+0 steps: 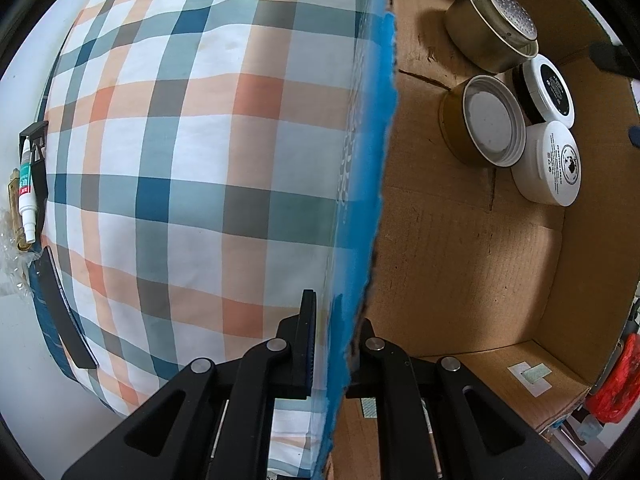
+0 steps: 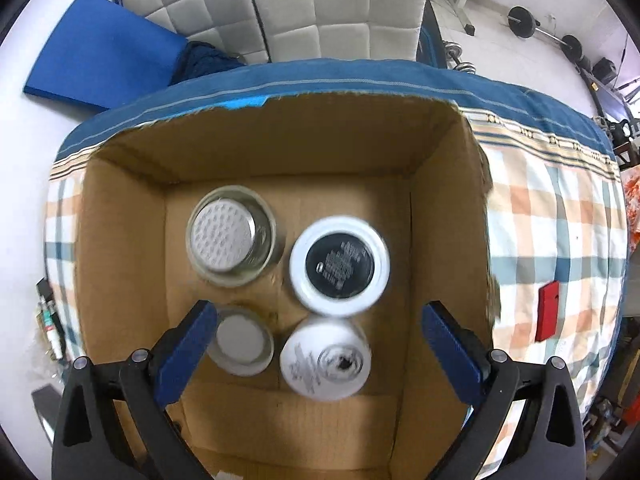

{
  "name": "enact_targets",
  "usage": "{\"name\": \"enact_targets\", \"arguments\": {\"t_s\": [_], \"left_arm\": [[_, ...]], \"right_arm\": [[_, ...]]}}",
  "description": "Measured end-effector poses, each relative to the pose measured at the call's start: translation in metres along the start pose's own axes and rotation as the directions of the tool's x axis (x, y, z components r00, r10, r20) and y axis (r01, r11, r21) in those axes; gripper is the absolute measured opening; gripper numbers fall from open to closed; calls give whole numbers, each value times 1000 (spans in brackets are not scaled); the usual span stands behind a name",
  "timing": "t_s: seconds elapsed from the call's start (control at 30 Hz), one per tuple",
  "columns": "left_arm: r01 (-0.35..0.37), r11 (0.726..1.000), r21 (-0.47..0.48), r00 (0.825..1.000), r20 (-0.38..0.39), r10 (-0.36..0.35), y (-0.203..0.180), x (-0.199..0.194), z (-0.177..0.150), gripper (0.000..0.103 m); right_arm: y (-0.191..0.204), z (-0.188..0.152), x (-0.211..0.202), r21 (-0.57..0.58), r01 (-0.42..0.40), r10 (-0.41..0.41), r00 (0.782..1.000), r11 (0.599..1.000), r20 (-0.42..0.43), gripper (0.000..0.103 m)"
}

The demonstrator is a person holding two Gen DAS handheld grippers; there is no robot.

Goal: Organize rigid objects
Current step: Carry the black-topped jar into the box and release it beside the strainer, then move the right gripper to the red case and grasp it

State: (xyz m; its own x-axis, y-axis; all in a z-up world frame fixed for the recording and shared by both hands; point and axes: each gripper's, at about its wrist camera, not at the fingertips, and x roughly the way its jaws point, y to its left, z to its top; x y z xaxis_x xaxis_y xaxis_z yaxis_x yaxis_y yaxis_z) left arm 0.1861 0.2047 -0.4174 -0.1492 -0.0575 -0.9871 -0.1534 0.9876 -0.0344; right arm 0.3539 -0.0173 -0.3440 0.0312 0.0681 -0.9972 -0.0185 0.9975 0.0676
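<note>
Cardboard box (image 2: pixel 124 264), open-topped, standing on a bed spread with a checked sheet (image 1: pixel 192 152); inside the box, four round containers grouped on its floor: a gold tin with a perforated metal face (image 2: pixel 232 236), a white jar with a black label (image 2: pixel 340 266) just beside it, a gold lid with a pale inner face (image 2: pixel 242 340), and a white jar with printed lettering (image 2: pixel 326 360), blurred; the four touch or nearly touch. Left claw (image 1: pixel 332 340) clamped tight on the box's blue-edged wall, one finger outside against the sheet, the other inside. Right claw (image 2: pixel 316 340) above the box interior, blue pads spread wide, holding nothing, the lid and the lettered jar lying below between its fingers.
</note>
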Motion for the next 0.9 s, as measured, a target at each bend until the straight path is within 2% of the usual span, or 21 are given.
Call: {"name": "enact_targets", "arguments": {"t_s": [0.33, 0.5, 0.9], "left_arm": [[-10, 1000, 3, 1000, 0, 10, -2, 0, -6, 6], [-15, 1000, 5, 1000, -2, 15, -3, 1, -8, 6], [-25, 1000, 19, 1000, -10, 25, -5, 8, -15, 6]], "right_arm": [[-8, -66, -31, -6, -78, 78, 997, 997, 25, 103], [-15, -91, -45, -18, -77, 78, 996, 997, 50, 103], [-76, -107, -73, 97, -85, 75, 992, 992, 105, 103]]}}
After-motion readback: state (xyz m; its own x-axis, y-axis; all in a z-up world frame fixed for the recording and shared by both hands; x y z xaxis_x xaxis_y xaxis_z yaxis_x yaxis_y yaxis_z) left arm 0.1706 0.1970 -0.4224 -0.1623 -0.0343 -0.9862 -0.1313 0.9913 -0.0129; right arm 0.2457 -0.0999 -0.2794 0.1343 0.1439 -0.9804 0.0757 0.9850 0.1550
